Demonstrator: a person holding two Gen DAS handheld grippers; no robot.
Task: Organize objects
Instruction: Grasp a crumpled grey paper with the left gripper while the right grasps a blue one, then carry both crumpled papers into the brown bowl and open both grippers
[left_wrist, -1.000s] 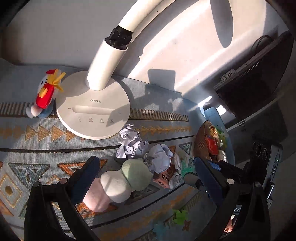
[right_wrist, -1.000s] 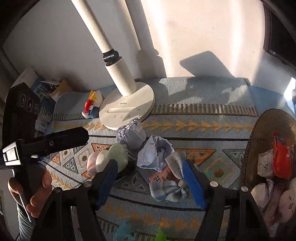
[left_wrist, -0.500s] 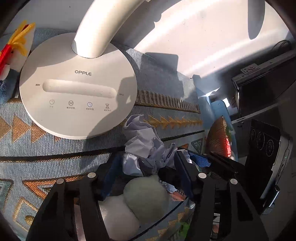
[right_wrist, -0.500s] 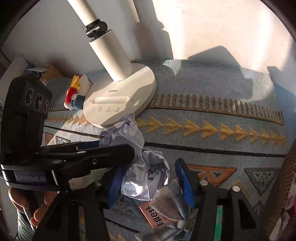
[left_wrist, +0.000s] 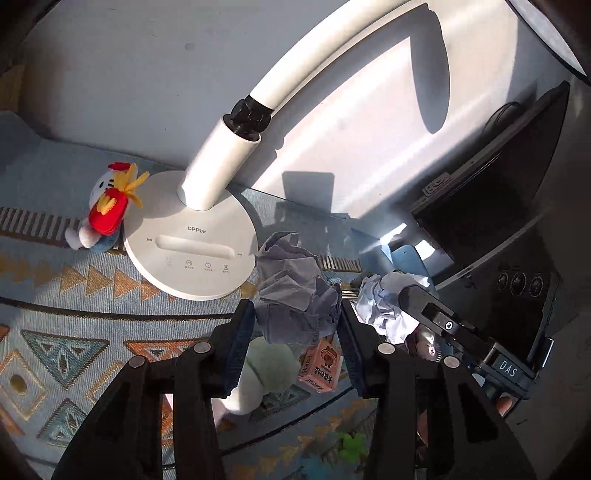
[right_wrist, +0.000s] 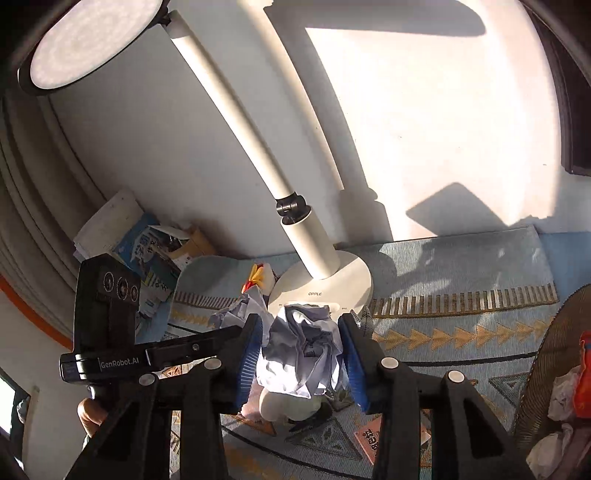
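Note:
Two crumpled paper balls are off the patterned mat (left_wrist: 74, 317). My left gripper (left_wrist: 295, 310) has its blue pads pressed on the grey-blue paper ball (left_wrist: 291, 291), jaws still closing. My right gripper (right_wrist: 301, 325) clamps the white paper ball (right_wrist: 303, 354), its jaws closing too. Each view shows the other gripper close beside with its ball (left_wrist: 384, 310) (right_wrist: 236, 314). Under them on the mat lie a green, white and pink plush (left_wrist: 266, 369) and a small pink box (left_wrist: 319, 365).
The white lamp base (left_wrist: 192, 236) and its stem stand just behind, with a small red and white plush doll (left_wrist: 107, 210) leaning on it. A woven basket (right_wrist: 546, 369) with paper and a red toy is at the right. Books (right_wrist: 147, 251) are stacked by the wall.
Both grippers went from wide open over the pile to closed on a paper ball each. Both have since risen, lifting the balls off the mat.

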